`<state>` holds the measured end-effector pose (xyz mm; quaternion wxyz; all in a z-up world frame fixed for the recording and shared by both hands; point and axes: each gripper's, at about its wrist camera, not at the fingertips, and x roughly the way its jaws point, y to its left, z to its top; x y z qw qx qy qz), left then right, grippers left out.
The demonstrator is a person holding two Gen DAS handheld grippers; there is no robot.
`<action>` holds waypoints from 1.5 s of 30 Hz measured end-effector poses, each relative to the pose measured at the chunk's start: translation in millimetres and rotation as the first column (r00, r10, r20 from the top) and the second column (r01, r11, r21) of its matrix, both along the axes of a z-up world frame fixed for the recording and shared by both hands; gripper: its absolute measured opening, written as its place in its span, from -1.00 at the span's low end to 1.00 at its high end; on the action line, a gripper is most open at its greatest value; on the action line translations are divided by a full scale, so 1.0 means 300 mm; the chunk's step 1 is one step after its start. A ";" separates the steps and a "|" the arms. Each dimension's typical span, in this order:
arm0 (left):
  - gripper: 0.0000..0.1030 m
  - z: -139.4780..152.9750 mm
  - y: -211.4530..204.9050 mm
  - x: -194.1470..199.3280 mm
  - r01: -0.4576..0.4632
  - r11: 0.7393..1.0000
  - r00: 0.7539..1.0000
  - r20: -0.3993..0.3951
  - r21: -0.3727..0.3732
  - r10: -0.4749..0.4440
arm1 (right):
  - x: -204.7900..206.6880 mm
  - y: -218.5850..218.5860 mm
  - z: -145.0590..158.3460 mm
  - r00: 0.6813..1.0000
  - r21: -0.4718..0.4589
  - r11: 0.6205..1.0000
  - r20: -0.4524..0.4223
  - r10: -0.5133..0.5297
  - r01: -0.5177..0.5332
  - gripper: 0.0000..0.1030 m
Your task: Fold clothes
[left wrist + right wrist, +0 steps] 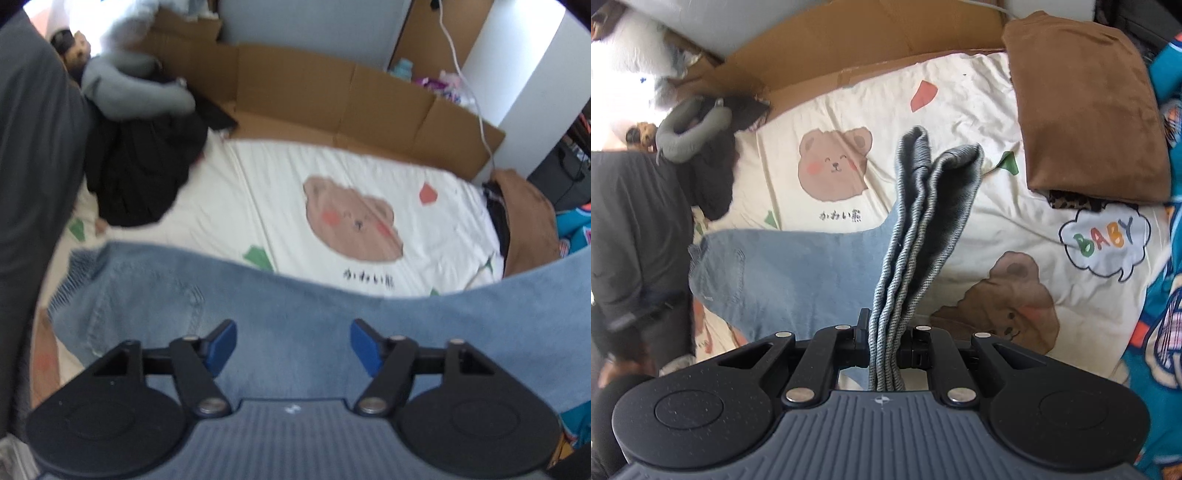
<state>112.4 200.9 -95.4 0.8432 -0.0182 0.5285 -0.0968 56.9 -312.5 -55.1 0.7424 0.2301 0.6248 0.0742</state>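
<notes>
Jeans bunch in my right gripper – pinched layers could slip; left gripper hangs spread, no backup.

Bed cover: cream sheet, printed bears.
Behind it: flattened cardboard.
Cable: white cord hanging over the cardboard.

Both wrist views look down closely, sharing the bear-print sheet.

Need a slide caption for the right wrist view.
Right gripper shut on bunched denim jeans above a bear-print sheet.
</notes>
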 end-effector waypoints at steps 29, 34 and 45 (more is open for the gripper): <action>-0.17 -0.704 -0.112 -0.256 0.060 0.998 0.956 -0.287 -0.009 -0.060 | -0.084 -0.052 -0.020 0.999 0.020 0.999 0.035 -0.036 0.035 -0.81; -0.30 -0.735 -0.167 -0.236 0.088 0.996 0.955 -0.283 -0.005 -0.086 | -0.075 -0.045 -0.023 0.999 0.016 0.999 0.038 -0.028 0.027 -0.81; -0.74 -0.727 -0.271 -0.060 0.095 0.995 0.976 -0.192 -0.041 -0.101 | -0.056 -0.053 -0.034 0.999 0.033 0.999 0.029 -0.025 0.024 -0.81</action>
